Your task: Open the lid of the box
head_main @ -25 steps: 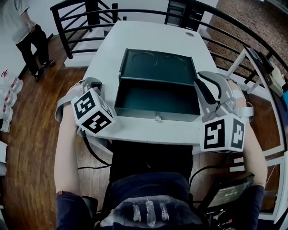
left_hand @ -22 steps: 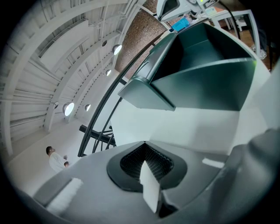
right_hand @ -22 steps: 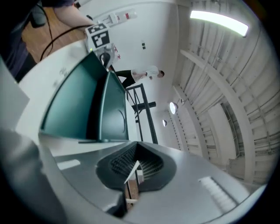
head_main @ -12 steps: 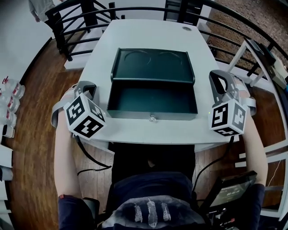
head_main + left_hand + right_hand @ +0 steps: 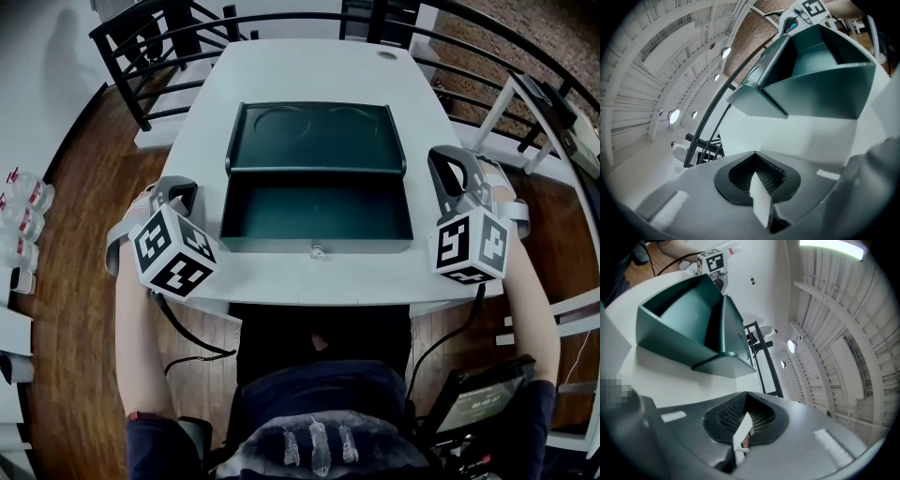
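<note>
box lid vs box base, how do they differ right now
The lid is shallow; the base is deeper. The lid shows two round outlines inside; the base floor is plain. The lid is swung open on the far side; the base sits nearer, with the lock on its front. Both are dark green and empty.

Head camera looks steeply down on the table point(image 5: 300, 70); gripper cameras sit low, close beside the box point(image 5: 317, 202) — facing each other across it. All share it.

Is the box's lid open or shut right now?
Open. The lid is swung back behind the box, and the head view looks straight into the box's bare inside.
</note>
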Demonstrator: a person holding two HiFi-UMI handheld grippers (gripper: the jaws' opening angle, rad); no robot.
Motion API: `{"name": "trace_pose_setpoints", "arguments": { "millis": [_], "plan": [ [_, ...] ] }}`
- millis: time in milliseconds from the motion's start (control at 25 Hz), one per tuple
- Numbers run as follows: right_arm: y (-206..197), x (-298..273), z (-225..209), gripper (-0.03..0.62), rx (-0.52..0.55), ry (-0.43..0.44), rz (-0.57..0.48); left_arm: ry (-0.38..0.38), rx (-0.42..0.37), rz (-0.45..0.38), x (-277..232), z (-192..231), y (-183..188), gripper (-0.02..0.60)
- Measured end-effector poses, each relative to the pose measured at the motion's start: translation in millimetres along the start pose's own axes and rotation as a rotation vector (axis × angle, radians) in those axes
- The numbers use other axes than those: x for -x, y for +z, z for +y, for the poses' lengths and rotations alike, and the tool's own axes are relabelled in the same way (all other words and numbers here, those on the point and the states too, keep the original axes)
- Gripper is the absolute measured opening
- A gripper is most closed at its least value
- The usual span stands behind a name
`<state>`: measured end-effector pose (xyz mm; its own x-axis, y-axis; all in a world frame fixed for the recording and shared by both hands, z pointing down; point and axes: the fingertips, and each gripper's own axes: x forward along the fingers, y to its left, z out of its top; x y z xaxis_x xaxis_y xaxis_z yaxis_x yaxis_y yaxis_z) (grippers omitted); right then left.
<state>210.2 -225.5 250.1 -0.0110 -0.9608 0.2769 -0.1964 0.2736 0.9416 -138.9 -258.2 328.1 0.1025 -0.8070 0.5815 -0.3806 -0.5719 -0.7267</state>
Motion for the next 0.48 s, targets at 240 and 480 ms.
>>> {"name": "trace_pose_setpoints", "arguments": {
  "millis": [240,480],
  "plan": [
    [-2.2,-0.4,-0.9,0.003,-0.001,-0.003,0.003,0.001,0.000,0.002,1.8,-1.1,1.1,0.017],
    [-4.6,-2.9,5.6,0.003,-0.003,0.006,0.003,0.003,-0.001,0.001,3.2,-1.8,3.6,0.017]
  ]
}}
